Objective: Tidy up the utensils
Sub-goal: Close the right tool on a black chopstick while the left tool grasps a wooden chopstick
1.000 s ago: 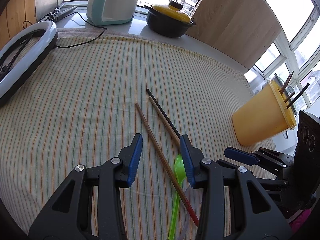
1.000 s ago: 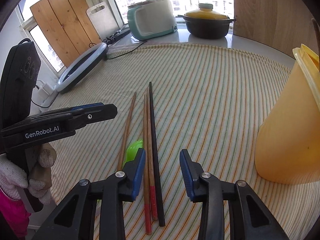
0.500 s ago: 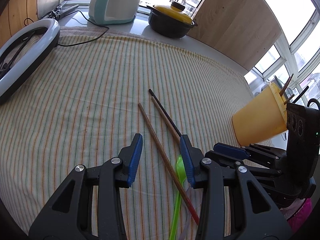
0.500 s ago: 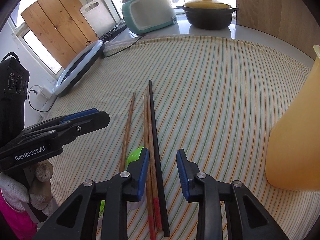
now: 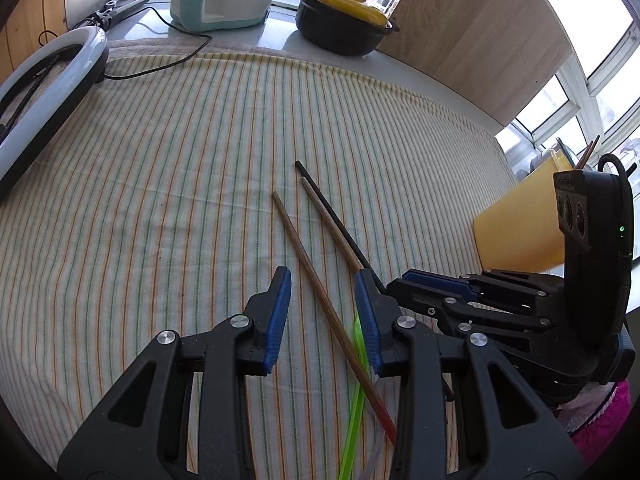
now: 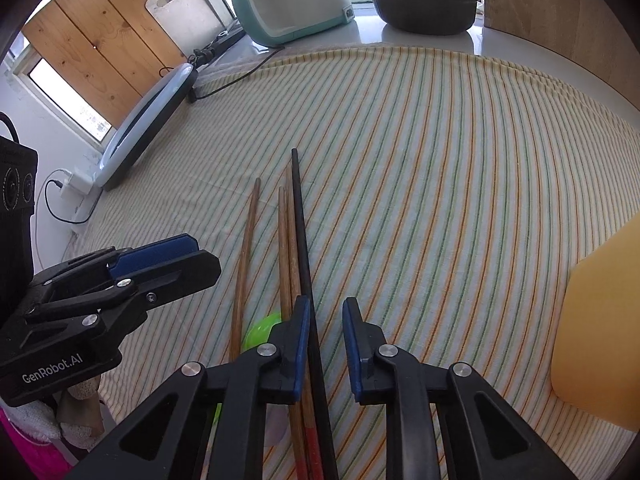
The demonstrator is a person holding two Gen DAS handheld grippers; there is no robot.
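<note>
The right gripper [image 6: 326, 322] was closing around the long black chopstick [image 6: 301, 224], whose axis ran straight ahead between its jaws, not yet pinched.

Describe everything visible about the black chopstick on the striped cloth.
The black chopstick is a thin, straight, dark, smooth stick lying flat on the striped tablecloth. It runs close beside a brown wooden chopstick; whether they touch is unclear. Its near part passes between the closing jaws of the right gripper, close by one blue pad, with a visible gap to the other; contact cannot be confirmed. Its far tip is free.
</note>
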